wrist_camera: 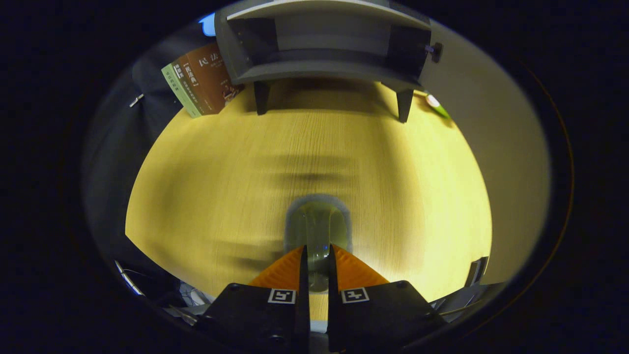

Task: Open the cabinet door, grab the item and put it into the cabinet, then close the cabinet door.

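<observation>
Claw (317, 250): sitting nearly closed, fingers standing a narrow gap apart and pressing on either side of the clear glass item (317, 231).
Fingers (285, 268): reaching forward low over the table, one on each flank of the item.
Item: showing as a rounded, see-through, greenish glassy thing; poking out ahead of the fingertips, with its near part wedged between them; blurring at the edges, so exact form not telling clearly.
Height of item: not telling whether resting on the wood or hanging just above it.
Table (206, 187): spreading pale yellow wood grain beneath the claw and out to the cabinet; smearing with motion blur in the middle.
Cabinet (324, 49): standing grey on short dark legs at the far end of the table, well beyond the fingers and straight ahead of them.
Cabinet door (471, 113): swinging wide open to the right side, leaving the inside exposed; small dark knob (434, 50) showing at its edge.
Cabinet inside: showing a shelf and a grey back panel.
Books (204, 81): leaning beside the cabinet's left side, brown cover and green spine, touching the table's far edge.
Small green and white object (436, 105): lying on the table near the cabinet's right leg, next to the open door.
</observation>
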A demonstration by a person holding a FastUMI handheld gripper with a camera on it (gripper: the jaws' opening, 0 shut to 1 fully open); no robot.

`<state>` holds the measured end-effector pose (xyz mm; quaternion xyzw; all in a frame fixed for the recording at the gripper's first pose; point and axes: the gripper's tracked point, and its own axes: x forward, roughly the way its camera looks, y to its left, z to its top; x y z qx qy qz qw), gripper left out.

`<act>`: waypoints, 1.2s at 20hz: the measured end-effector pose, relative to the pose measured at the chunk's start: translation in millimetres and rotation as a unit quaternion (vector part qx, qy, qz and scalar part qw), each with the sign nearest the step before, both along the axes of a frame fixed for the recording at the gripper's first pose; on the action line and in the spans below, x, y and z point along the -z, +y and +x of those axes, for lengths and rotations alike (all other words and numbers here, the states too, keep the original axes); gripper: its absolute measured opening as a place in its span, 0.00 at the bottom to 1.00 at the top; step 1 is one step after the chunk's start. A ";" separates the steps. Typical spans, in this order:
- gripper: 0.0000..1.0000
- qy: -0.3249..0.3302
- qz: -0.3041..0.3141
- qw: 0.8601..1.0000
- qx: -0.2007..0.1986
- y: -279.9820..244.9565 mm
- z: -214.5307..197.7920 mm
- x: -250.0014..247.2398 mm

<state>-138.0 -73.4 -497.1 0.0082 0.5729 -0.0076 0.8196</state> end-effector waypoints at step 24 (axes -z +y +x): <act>0.19 -0.360 -0.043 0.931 0.039 28.6 260.6 -319.7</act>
